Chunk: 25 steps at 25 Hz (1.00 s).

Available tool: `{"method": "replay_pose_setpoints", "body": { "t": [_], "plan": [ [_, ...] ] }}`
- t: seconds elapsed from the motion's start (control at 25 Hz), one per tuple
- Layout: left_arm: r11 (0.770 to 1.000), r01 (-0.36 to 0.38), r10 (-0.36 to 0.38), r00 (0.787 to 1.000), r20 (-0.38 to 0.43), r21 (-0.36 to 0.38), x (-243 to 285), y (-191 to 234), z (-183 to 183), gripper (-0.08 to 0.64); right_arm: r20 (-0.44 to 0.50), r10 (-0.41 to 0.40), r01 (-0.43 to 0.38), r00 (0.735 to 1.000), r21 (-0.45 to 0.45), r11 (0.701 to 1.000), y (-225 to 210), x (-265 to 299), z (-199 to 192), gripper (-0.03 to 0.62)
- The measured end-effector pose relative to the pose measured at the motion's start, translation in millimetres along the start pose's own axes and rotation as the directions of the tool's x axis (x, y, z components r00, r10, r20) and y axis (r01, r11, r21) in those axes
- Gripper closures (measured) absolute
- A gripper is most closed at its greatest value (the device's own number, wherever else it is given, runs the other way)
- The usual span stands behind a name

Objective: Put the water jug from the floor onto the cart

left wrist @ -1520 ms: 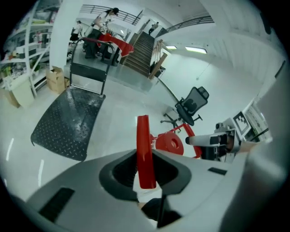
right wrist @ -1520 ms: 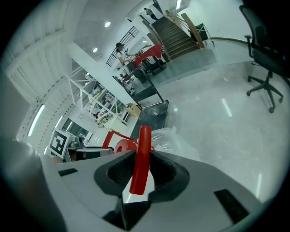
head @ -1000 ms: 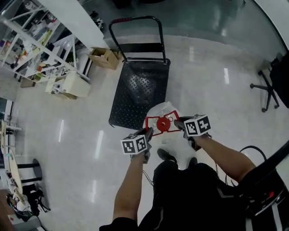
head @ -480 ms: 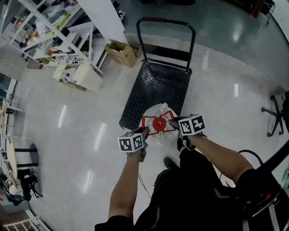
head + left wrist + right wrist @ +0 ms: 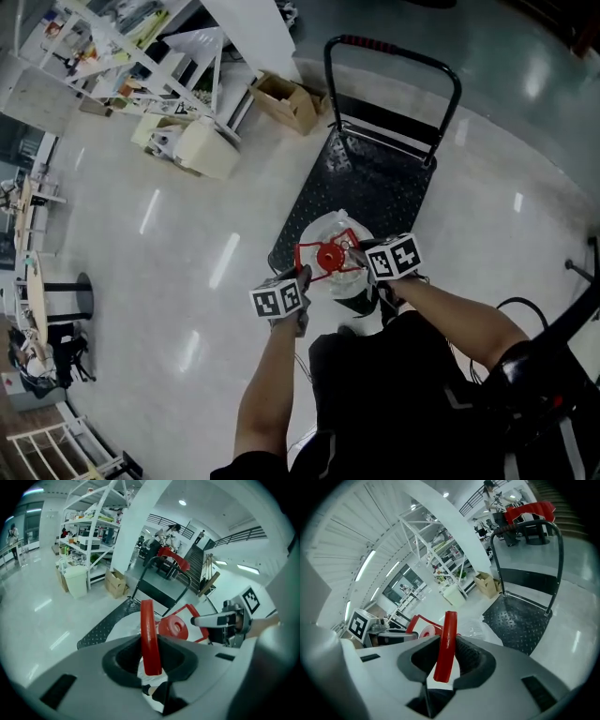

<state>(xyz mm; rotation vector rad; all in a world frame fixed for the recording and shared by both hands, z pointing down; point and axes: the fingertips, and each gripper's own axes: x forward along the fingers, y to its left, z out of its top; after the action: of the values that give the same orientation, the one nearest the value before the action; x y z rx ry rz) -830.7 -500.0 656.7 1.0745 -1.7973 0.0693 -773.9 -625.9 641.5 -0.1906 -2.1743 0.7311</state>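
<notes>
Workshop hall: stocked shelving [image 5: 93,527], a cardboard box [image 5: 291,101].

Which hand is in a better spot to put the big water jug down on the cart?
Right, just barely. Both grippers are shut on the red handle of the jug, so both must lower it together. But the right gripper is nearer the cart, while the left gripper hangs over the floor.

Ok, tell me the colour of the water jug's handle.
The handle is red, clearest in the left gripper view.
</notes>
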Motion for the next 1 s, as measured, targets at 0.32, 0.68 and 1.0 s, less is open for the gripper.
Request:
{"method": "replay_pose_setpoints", "body": {
  "t": [0.32,0.68,1.0],
  "plan": [
    [0.999,0.042,-0.042,0.999,-0.005,-0.02,58,49,34,0.488,-0.007,-0.081,0.081,0.997,0.007,0.997,-34,60,39,0.499],
    [0.994,0.106,-0.108,0.992,-0.072,-0.03,109,95,31,0.488,-0.01,-0.147,0.147,0.989,0.084,0.986,-61,112,33,0.499],
    [0.978,0.193,-0.19,0.981,-0.051,0.073,127,97,32,0.462,-0.011,-0.234,0.234,0.972,0.093,0.968,-96,115,34,0.499]
  ]
}}
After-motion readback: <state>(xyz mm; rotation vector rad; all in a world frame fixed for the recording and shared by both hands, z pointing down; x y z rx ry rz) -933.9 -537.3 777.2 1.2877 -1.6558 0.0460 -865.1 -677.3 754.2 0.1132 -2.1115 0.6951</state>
